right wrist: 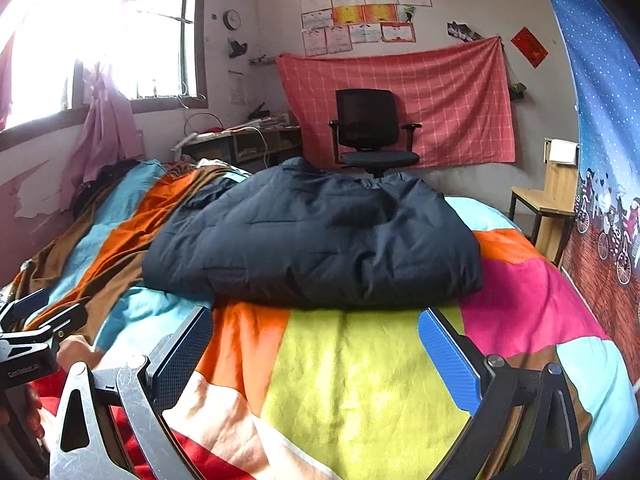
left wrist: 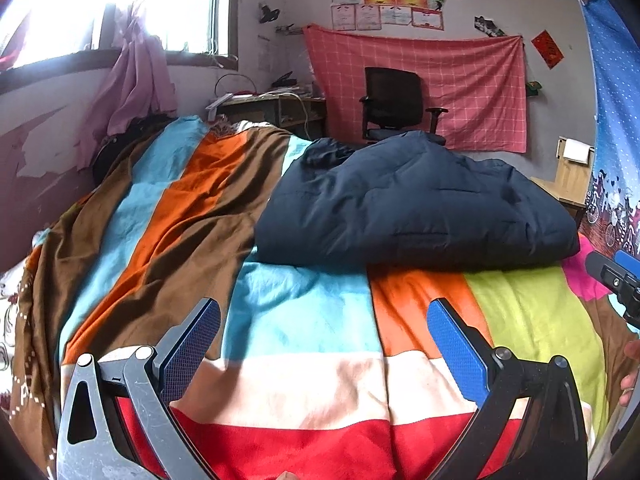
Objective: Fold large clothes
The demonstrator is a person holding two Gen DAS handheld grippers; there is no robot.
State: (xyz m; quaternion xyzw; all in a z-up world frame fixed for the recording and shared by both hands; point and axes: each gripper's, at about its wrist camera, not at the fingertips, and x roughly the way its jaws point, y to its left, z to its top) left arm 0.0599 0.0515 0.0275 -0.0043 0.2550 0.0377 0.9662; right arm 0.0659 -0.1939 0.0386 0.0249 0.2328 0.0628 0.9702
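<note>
While both grippers hover low over the near end of the bed, neither touches the jacket: left gripper [left wrist: 324, 324] has its blue-padded fingers [left wrist: 456, 354] spread wide with nothing between them, above the light-blue and cream patches of the patchwork blanket [left wrist: 304, 312]; right gripper [right wrist: 316, 334] likewise spread and empty, above the yellow-green patch. Dark navy padded jacket [left wrist: 416, 204] lies bundled in a rough folded heap mid-bed, on top of the blanket, just beyond both sets of fingertips. In the left wrist view it sits ahead and to the right; in the right wrist view [right wrist: 316, 236] it is dead centre and fills the gap between the fingers, its near edge close to the tips but apart from them. One lumpy end, possibly hood or sleeve, points to the far side; can't tell which from the folds. Right gripper's body shows at the right edge of the left view, with part of a hand [left wrist: 630, 368] below it; left gripper's body shows at the left edge of the right view. Blanket is rumpled along the left side, brown and orange stripes running to the far end. Beyond the bed: black office chair [right wrist: 374, 132] against a red checked cloth [right wrist: 448, 92] hung on the far wall, cluttered desk [right wrist: 248, 142] far left under the window [right wrist: 100, 40], wooden chair [right wrist: 548, 200] far right.
</note>
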